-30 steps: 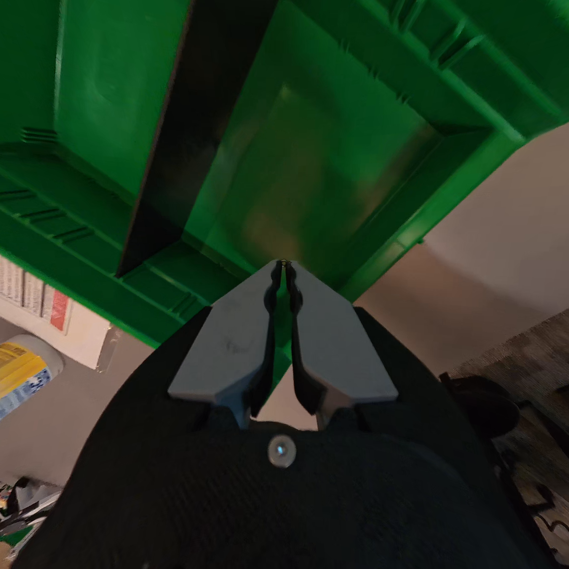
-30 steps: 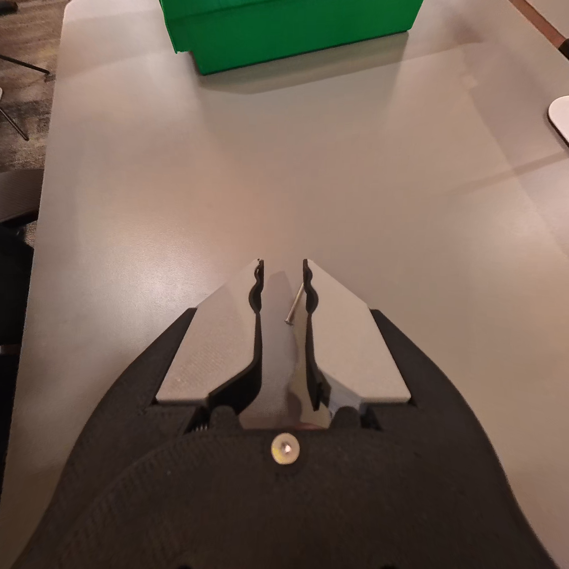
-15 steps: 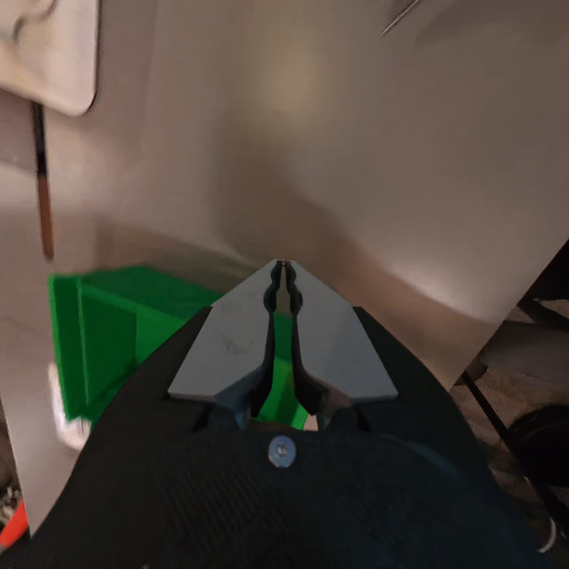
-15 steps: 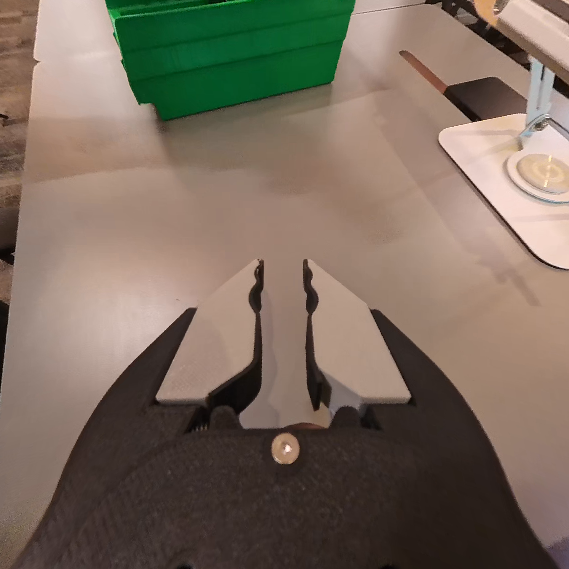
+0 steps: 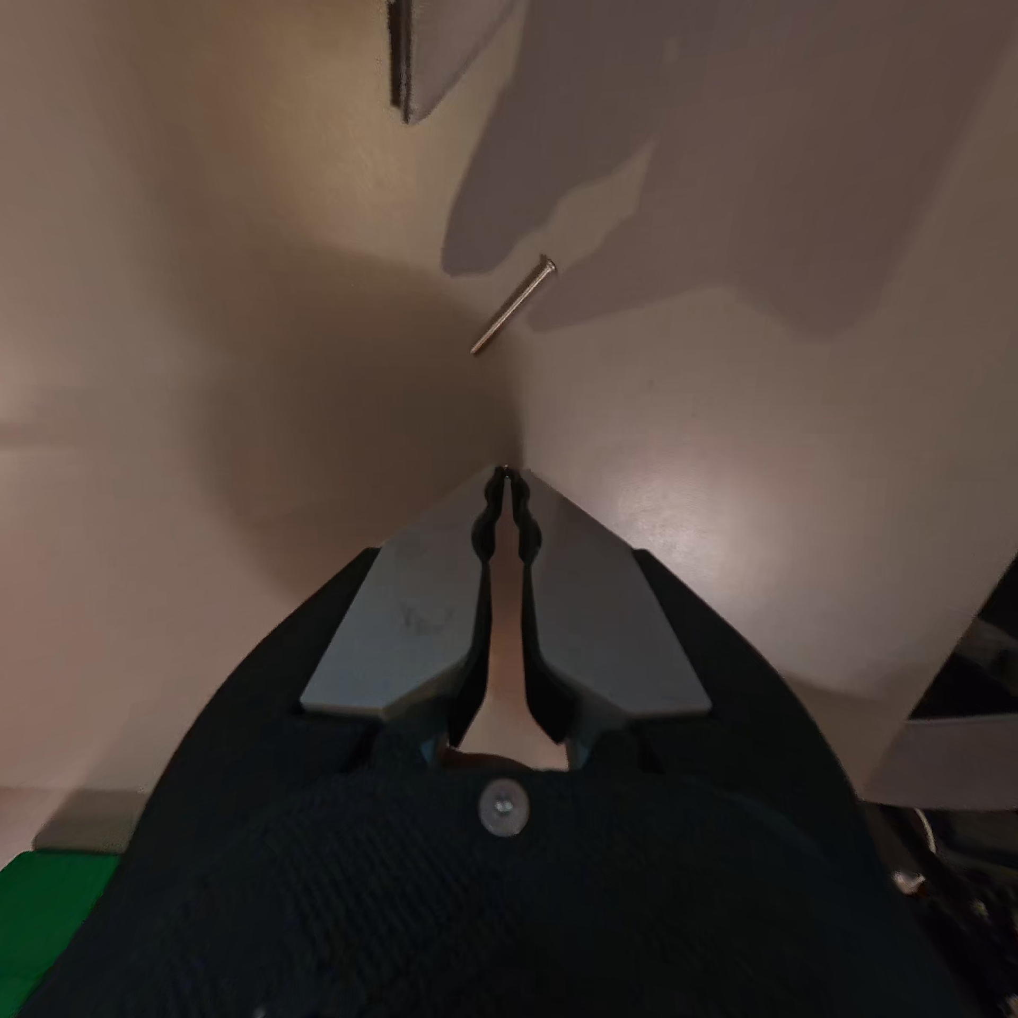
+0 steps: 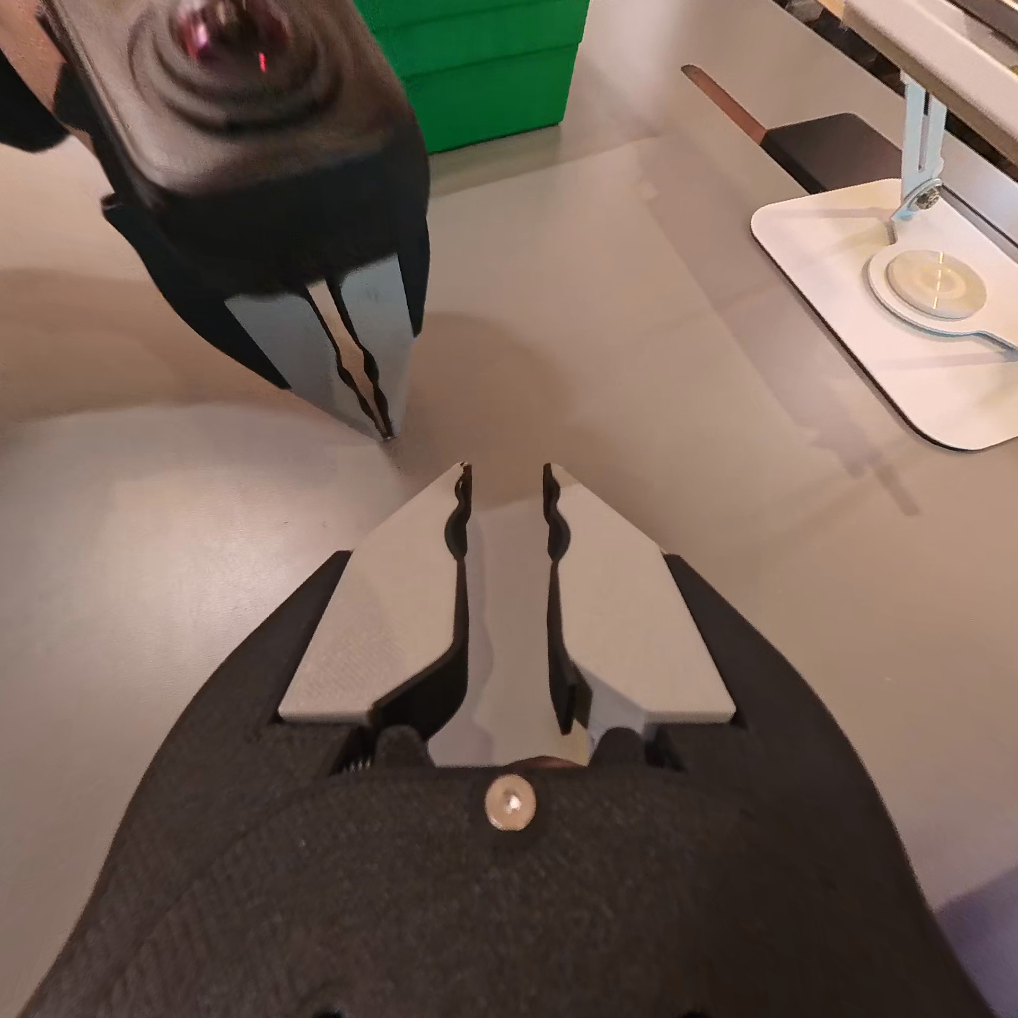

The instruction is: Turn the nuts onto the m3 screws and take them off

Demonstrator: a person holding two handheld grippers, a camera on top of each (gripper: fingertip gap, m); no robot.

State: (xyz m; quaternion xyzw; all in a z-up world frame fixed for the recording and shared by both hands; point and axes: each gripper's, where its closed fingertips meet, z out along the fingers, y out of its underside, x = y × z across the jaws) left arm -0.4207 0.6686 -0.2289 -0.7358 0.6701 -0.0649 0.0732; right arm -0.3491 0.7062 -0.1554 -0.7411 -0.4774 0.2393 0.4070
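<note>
smooth grey tabletop [image 6: 661,496] fills both views. stacked green plastic bins [image 6: 485,71] stand at its far edge in the right wrist view; the left wrist view catches only a green corner [image 5: 49,903] at lower left. white flat stand base with a round disc [image 6: 903,308] lies at the right, seen in the right wrist view only. right gripper [image 6: 507,468], black body with grey fingers, hangs over the table, its fingers held apart with bare tabletop between them. left gripper [image 5: 505,469] has its fingers drawn together at the tips; a tiny dark speck sits at the very tip — whether it is a nut cannot be told. the right wrist view shows this left gripper [image 6: 386,435] tilted down, tip at or just above the table. long thin silver metal screw [image 5: 513,304] lies flat on the table ahead of the left gripper — visible in the left wrist view only.
</note>
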